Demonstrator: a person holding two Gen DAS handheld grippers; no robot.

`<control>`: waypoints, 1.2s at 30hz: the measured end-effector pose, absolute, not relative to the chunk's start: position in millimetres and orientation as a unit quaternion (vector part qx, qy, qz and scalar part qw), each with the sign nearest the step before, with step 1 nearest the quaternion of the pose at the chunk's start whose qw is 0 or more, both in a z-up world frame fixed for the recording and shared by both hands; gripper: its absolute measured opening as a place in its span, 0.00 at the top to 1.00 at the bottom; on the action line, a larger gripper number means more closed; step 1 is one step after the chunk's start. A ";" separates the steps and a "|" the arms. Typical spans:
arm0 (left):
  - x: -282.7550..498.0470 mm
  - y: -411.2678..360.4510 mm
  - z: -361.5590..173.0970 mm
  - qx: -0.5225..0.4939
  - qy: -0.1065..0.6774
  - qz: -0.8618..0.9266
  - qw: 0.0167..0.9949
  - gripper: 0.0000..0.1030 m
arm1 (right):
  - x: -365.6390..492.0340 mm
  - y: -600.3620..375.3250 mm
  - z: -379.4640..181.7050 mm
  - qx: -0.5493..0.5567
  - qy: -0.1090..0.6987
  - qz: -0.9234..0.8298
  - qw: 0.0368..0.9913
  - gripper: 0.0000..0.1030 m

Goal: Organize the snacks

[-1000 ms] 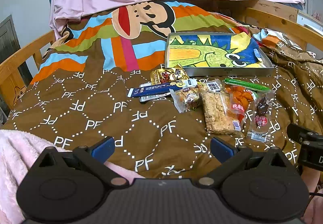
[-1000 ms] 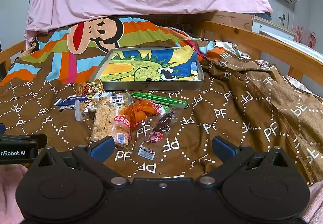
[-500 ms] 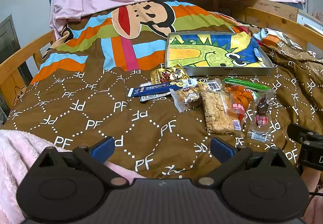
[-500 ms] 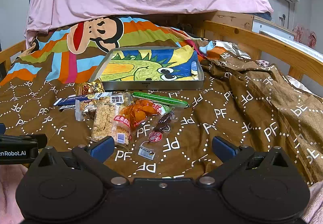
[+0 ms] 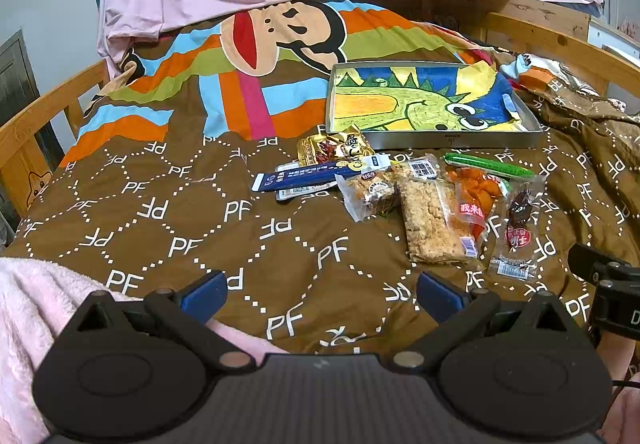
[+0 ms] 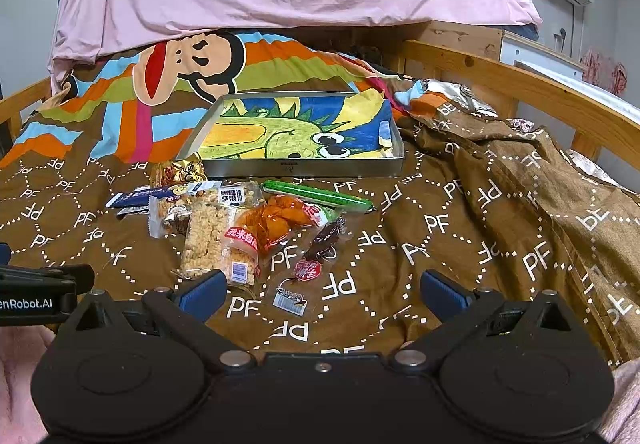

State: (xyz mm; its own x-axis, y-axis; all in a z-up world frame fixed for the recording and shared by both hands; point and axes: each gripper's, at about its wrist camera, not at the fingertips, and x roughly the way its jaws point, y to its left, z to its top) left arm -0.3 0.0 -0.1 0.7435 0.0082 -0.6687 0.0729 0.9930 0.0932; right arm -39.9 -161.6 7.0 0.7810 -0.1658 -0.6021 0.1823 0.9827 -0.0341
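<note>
In the left wrist view, the left hand-held gripper [image 5: 320, 294] hung low over the brown quilt printed with white PF letters [image 5: 160, 212] that covered the bed, its blue-padded fingers [image 5: 204, 294] spread wide apart and grasping nothing. Ahead of it and to the right lay the cluster of snacks: a gold foil packet [image 5: 334, 148] nearest the shallow grey metal tray lined with a dinosaur drawing [image 5: 452, 139], a long dark-blue wrapped bar [image 5: 304, 177] just in front of the packet, a clear-wrapped nut cake [image 5: 370, 190], a clear-wrapped puffed-rice bar [image 5: 434, 228], an orange snack bag with a red label [image 5: 474, 190], a slim green tube-shaped packet [image 5: 490, 166] and a clear packet holding a dark dried piece [image 5: 518, 220], all overlapping or touching one another. None lay in the tray. A pink fleece blanket [image 5: 28, 296] showed at the lower left. In the right wrist view, the right hand-held gripper [image 6: 322, 292] was likewise released, its fingers wide apart above the quilt [image 6: 440, 224] near the front of the cluster. The puffed-rice bar [image 6: 208, 240] and the dark dried-piece packet [image 6: 322, 244] lay closest to it, with the orange bag [image 6: 276, 222], green tube [image 6: 318, 195], nut cake [image 6: 172, 210], blue bar [image 6: 134, 199] and gold packet [image 6: 180, 172] farther off, just before the tray [image 6: 304, 167]. A wooden bed rail [image 6: 520, 84] ran along the right.
</note>
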 end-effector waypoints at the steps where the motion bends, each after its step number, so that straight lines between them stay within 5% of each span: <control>1: -0.1 -0.1 -0.2 0.056 0.358 -0.017 0.932 0.00 | -39.4 -161.4 6.8 0.013 0.318 -0.092 0.943 0.01; 18: 19.6 -4.2 5.3 0.051 0.373 -0.039 0.926 0.00 | -29.3 -172.9 7.7 0.047 0.327 -0.096 0.939 0.01; 36: 88.3 -38.5 11.2 0.153 0.393 -0.188 0.887 0.00 | 42.0 -221.2 11.8 0.063 0.366 -0.008 0.928 0.01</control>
